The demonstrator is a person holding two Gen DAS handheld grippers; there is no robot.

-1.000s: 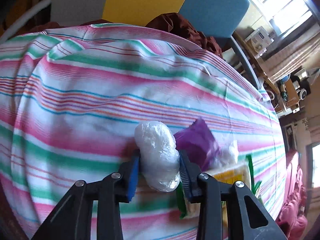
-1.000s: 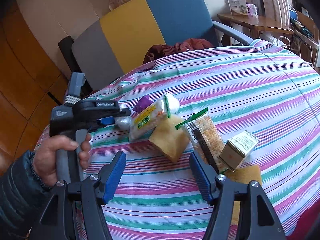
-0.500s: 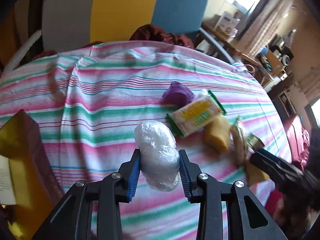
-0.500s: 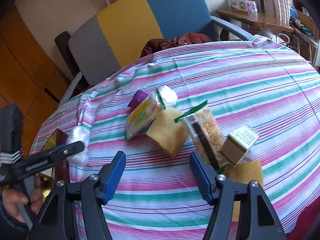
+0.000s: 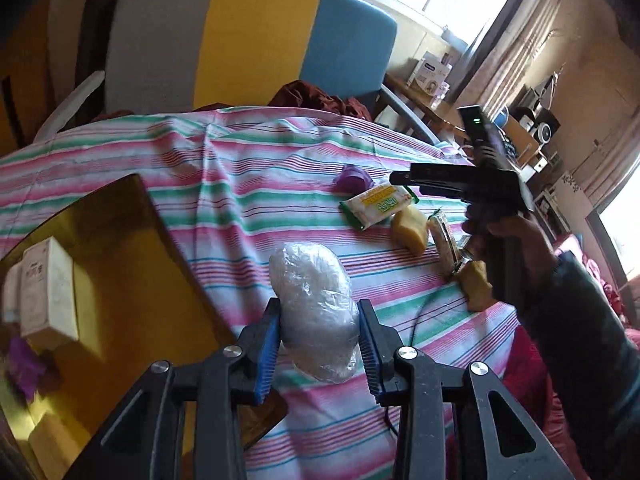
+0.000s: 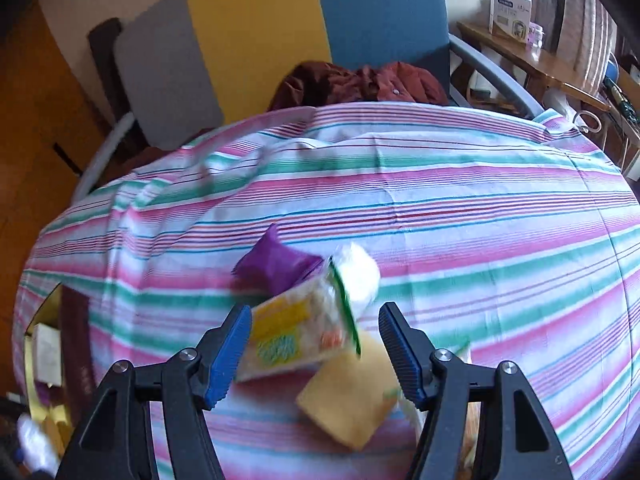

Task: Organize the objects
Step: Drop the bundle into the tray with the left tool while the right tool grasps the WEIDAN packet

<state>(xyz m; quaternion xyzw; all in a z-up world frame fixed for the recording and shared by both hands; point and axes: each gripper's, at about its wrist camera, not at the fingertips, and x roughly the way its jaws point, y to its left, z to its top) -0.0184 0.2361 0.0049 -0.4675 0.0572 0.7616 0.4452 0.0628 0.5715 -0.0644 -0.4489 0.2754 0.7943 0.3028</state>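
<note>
My left gripper is shut on a clear plastic-wrapped white bundle and holds it above the table, just right of a gold box. The box holds a white carton and a purple packet. My right gripper is open, its jaws on either side of a yellow-and-green snack pack without touching it. That pack also shows in the left wrist view. A purple packet and a yellow sponge lie beside it.
The table has a pink, green and white striped cloth. A grey, yellow and blue chair with a dark red garment stands behind it. More wrapped snacks and a second sponge lie at the right.
My left gripper has carried the wrapped bundle left, up beside the gold box. My right gripper has moved forward and down around the snack pack, still open.
</note>
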